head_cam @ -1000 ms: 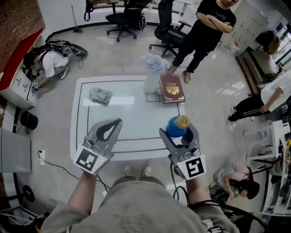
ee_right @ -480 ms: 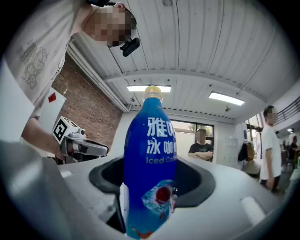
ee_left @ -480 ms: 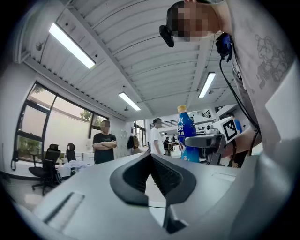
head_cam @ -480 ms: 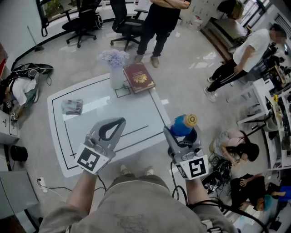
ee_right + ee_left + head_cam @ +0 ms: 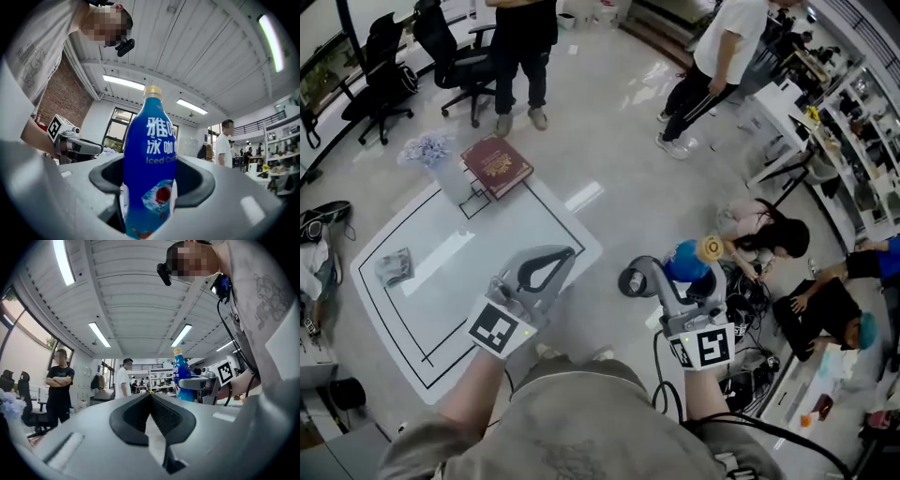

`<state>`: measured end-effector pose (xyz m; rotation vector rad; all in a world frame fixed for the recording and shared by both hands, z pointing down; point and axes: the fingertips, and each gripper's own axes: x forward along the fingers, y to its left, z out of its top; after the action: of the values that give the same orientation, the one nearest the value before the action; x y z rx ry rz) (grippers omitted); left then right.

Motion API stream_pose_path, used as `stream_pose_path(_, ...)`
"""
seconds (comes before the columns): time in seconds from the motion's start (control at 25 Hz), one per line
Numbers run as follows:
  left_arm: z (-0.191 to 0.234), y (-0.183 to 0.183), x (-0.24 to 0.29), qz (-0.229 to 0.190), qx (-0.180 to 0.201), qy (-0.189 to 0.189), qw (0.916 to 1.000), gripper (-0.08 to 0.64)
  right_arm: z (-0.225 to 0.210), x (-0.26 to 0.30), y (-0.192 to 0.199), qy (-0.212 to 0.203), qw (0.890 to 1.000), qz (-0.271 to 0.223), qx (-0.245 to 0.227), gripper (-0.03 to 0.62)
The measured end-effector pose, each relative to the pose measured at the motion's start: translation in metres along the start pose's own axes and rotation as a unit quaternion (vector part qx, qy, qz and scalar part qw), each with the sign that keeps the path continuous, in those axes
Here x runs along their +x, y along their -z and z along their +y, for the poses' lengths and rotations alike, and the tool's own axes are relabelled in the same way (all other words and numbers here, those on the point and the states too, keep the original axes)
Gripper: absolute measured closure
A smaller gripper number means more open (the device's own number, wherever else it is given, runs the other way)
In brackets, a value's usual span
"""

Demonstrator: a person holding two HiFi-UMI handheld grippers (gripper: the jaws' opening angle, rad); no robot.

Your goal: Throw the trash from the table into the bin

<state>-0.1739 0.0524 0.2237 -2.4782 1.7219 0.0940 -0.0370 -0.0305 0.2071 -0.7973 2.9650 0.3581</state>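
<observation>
Within right gripper (image 5: 152, 186), bottle (image 5: 149, 136), probably plastic

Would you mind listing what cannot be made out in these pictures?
- Bottle base: right gripper view, sunk between the jaws of the right tool.
- Dark round object on the floor: head view, partly behind that tool; bin or not, unclear.
- Crumpled trash on the table: head view, too small to identify.

Operator wears a grey-beige short-sleeved T-shirt (image 5: 572, 417) with a faint line print on the front. Left gripper (image 5: 566, 254) and right gripper (image 5: 679, 277) have light grey shells and black ribbed pads. Each carries a white marker cube (image 5: 499, 328) with black squares. A black cable (image 5: 660, 377) trails from the right unit.
</observation>
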Motion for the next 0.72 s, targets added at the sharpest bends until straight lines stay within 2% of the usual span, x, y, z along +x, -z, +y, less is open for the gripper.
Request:
stream_pose_path(0.12,-0.028,-0.001,0.032,0.001,-0.006,0.031,0.9995,0.56,-0.032,-0.032,0.005,0.035,0.999,0.009,0.004,0.293)
stream_pose_path(0.32,-0.061,0.008,0.074,0.01,-0.015,0.059,0.9981,0.56,-0.074,-0.069,0.02,0.071,0.997,0.018,0.012,0.293)
stream_pose_path(0.52,-0.081,0.015,0.109,0.018,-0.021,0.068,0.9973,0.56,-0.108,-0.094,0.032,0.085,0.996,0.023,0.018,0.293)
stream_pose_path(0.72,-0.102,0.01,0.136,0.018,-0.004,0.075,0.997,0.56,-0.139,-0.12,0.039,0.097,0.995,0.024,0.03,0.293)
